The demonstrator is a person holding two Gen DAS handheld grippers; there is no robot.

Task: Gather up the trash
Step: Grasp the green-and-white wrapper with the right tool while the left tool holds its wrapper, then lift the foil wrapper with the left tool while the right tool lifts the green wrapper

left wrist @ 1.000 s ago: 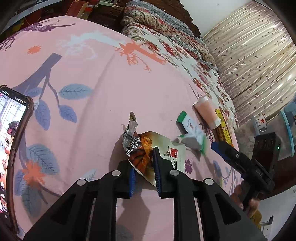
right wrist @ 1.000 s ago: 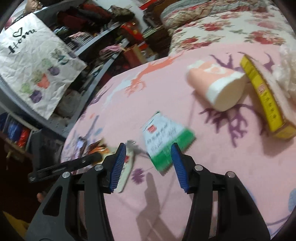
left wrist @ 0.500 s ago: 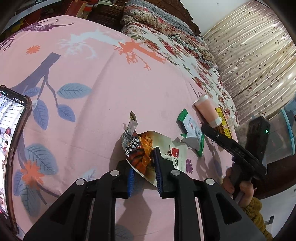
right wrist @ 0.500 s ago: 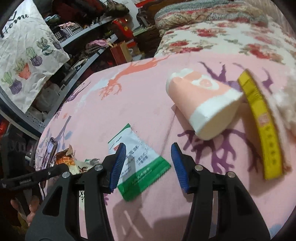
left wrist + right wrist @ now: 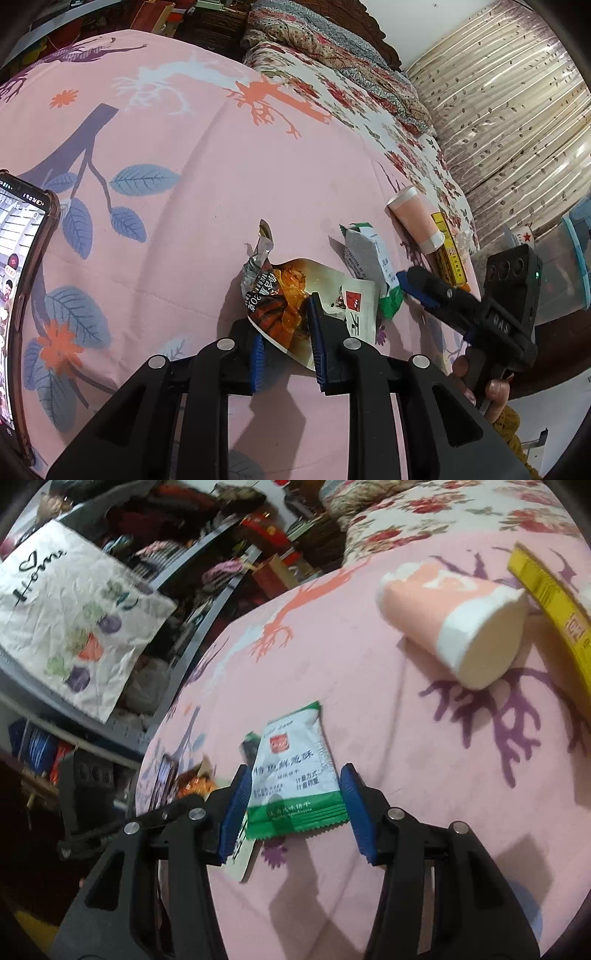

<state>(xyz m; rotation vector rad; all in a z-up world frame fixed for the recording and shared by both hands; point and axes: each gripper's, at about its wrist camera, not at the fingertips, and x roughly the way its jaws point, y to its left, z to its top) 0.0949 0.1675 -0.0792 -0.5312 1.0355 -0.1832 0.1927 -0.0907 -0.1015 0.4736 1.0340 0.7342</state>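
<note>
A torn orange and silver snack wrapper [image 5: 280, 295] lies on the pink bedsheet [image 5: 184, 221], and my left gripper [image 5: 284, 325] is shut on its near end. Just to its right lies a green and white sachet [image 5: 365, 254]. In the right wrist view that sachet [image 5: 291, 760] lies flat between the blue pads of my right gripper [image 5: 295, 779], which stands open around it, pads clear of its edges. The right gripper's tip [image 5: 406, 280] also shows in the left wrist view, beside the sachet. The orange wrapper [image 5: 192, 782] shows to the left in the right wrist view.
A pink paper cup [image 5: 454, 620] lies on its side beyond the sachet, beside a long yellow box [image 5: 554, 602]. A phone [image 5: 22, 277] with a lit screen rests at the sheet's left edge. Floral bedding [image 5: 332, 85] lies further back, and cluttered shelves [image 5: 147, 554] stand beside the bed.
My right gripper has moved forward and down until its pads straddle the green sachet. The left gripper has stayed put on the snack wrapper.
</note>
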